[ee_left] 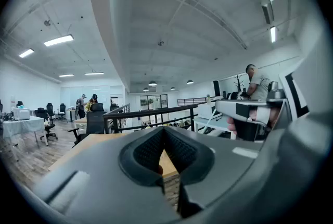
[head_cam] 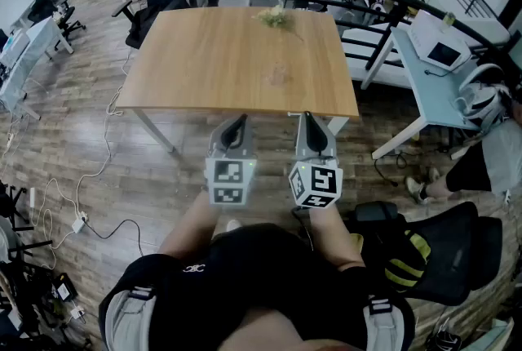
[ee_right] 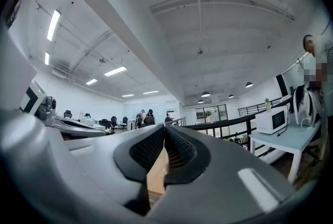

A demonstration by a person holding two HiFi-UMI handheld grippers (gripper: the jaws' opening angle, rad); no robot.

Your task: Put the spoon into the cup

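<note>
Nothing had started: the left gripper (head_cam: pixel 235 129) and right gripper (head_cam: pixel 314 133), both pressed together and empty, hung at the table's (head_cam: pixel 204 55) near edge. Neither spoon nor cup was discernible; finding them likely came next.

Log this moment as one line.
left gripper: shut, empty | right gripper: shut, empty | both held by wooden table near edge | spoon, cup: not made out
</note>
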